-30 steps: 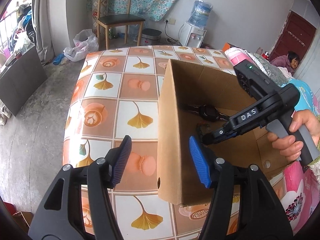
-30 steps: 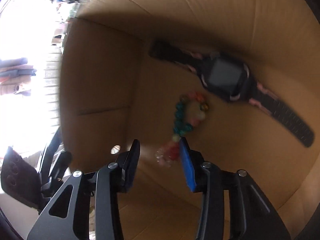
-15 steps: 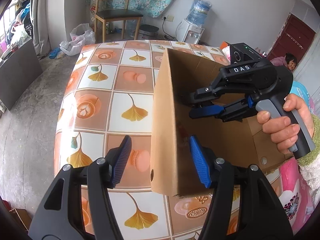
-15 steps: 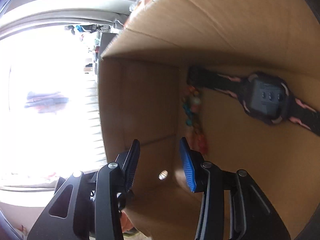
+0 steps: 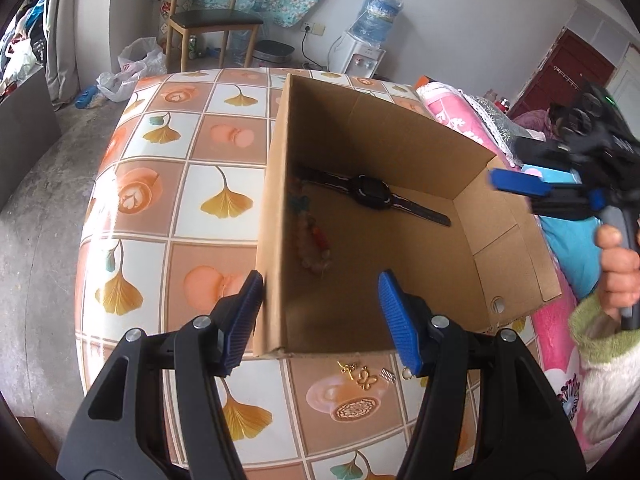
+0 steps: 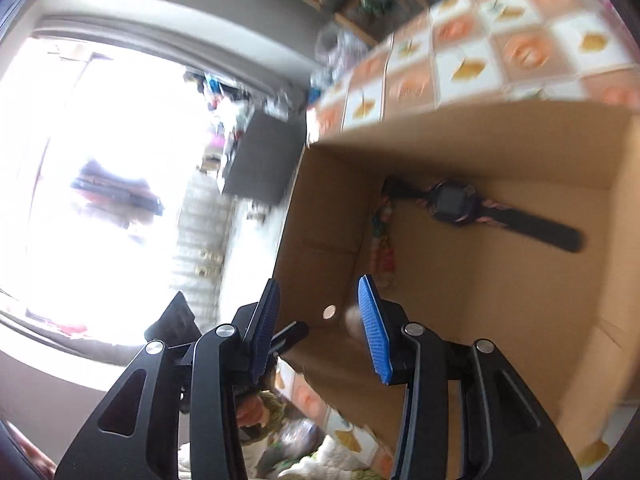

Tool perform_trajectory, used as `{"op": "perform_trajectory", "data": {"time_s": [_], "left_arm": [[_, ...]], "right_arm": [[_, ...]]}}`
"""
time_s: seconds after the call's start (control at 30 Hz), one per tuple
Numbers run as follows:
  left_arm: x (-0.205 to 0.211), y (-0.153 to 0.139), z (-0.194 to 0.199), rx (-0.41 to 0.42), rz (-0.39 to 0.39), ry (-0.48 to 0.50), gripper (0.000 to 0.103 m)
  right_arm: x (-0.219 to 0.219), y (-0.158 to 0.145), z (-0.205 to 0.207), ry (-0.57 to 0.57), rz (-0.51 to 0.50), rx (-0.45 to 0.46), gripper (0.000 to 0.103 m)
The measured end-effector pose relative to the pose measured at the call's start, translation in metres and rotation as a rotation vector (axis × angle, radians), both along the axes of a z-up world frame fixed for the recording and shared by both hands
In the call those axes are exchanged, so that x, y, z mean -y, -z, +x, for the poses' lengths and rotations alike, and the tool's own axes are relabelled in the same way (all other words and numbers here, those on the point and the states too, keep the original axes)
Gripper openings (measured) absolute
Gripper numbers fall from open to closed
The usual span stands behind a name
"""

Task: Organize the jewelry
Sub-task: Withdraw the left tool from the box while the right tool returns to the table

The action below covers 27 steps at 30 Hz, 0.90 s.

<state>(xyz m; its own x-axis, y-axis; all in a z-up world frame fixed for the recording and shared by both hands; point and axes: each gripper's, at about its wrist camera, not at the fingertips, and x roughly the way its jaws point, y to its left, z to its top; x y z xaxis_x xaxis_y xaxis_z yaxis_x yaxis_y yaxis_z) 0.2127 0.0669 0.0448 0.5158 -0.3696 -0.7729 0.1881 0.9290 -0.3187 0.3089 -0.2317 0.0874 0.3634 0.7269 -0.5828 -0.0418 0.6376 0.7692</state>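
My left jaws (image 5: 320, 320) stand apart and empty over the near corner of the cardboard box (image 5: 400, 152); one pad sits just outside its left wall, though I can't tell whether it touches, and I judge I am there to steady the box. My right jaws (image 6: 320, 328), also empty, have just been opening a little; in the left view they hang off the box's right side, clear of its rim, which I read as a drop-off finished. Inside the box the watch (image 5: 370, 196) lies flat across the far part of the floor, and the bead bracelet (image 5: 314, 240) lies along the left wall, one end near the watch strap. Both look stowed. Outside the box, just in front of its near wall, a few small gold charms (image 5: 362, 374) lie loose on the tabletop (image 5: 208, 196), so I judge they are next. The tabletop wears a glossy cloth of orange and white squares with ginkgo leaves. Beyond the box stand a wooden chair (image 5: 212, 20) and a water dispenser (image 5: 366, 56) against a pale wall; pink bedding (image 5: 456, 116) lies to the box's right
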Motion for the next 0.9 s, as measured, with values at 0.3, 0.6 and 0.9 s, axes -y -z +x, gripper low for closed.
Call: {"op": "perform_trajectory", "data": {"time_s": [0.3, 0.6, 0.9], "left_arm": [[0.004, -0.005, -0.009, -0.009, 0.016, -0.031, 0.057], [0.016, -0.011, -0.023, -0.015, 0.037, -0.114, 0.057], [0.034, -0.01, -0.034, 0.006, 0.056, -0.208, 0.057]], "right_arm": [[0.085, 0.006, -0.124, 0.438, -0.321, 0.169, 0.052], [0.099, 0.093, -0.128, 0.327, -0.103, 0.09, 0.054], [0.115, 0.083, -0.115, 0.276, -0.083, 0.089, 0.054]]}}
